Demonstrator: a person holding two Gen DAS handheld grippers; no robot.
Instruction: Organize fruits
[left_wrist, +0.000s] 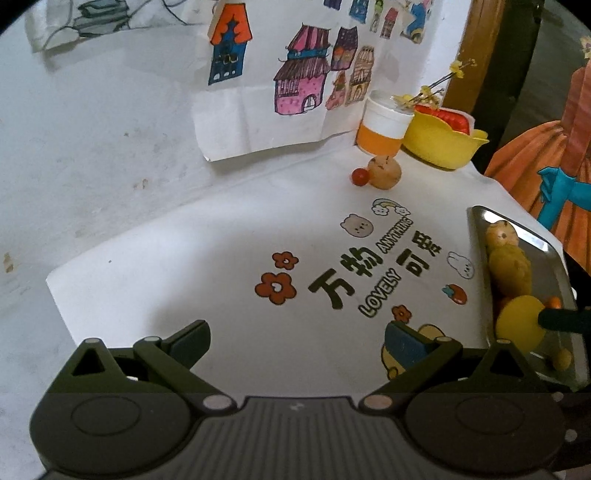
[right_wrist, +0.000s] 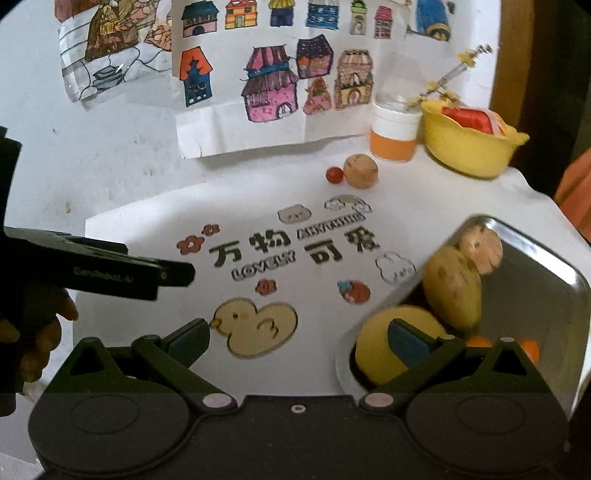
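Fruits: most sit in the metal tray (right_wrist: 546, 258) at the right edge of the table; a brown-spotted yellow piece (right_wrist: 452, 286) lies mid-tray, a pale round fruit (right_wrist: 484, 249) touches it on the far side, a yellow round fruit (right_wrist: 384, 343) sits at the near corner, and small orange pieces (right_wrist: 530, 349) lie just beside it; judged: the tray serves as the collecting place, hence the crowding there.

Two fruits lie outside it, far across the printed mat (right_wrist: 258, 258): a small red fruit (right_wrist: 334, 174) touching or just beside a tan round fruit (right_wrist: 361, 170), both near the orange-and-white cup (right_wrist: 393, 136) and the yellow bowl (right_wrist: 472, 147); judged: these are left to move.

Right gripper (right_wrist: 299, 336): jaws spread wide, nothing between them; its right finger overlaps the yellow round fruit in view, contact not determinable; it hangs at the tray's near-left corner, which fits a release or an approach; cannot say which.

Left gripper (left_wrist: 297, 338): jaws likewise spread and empty, held over the bare mat left of the tray; its aim runs toward the far pair, so judged the likelier arm for that reach.

Risk: round fruits may roll when nudged.
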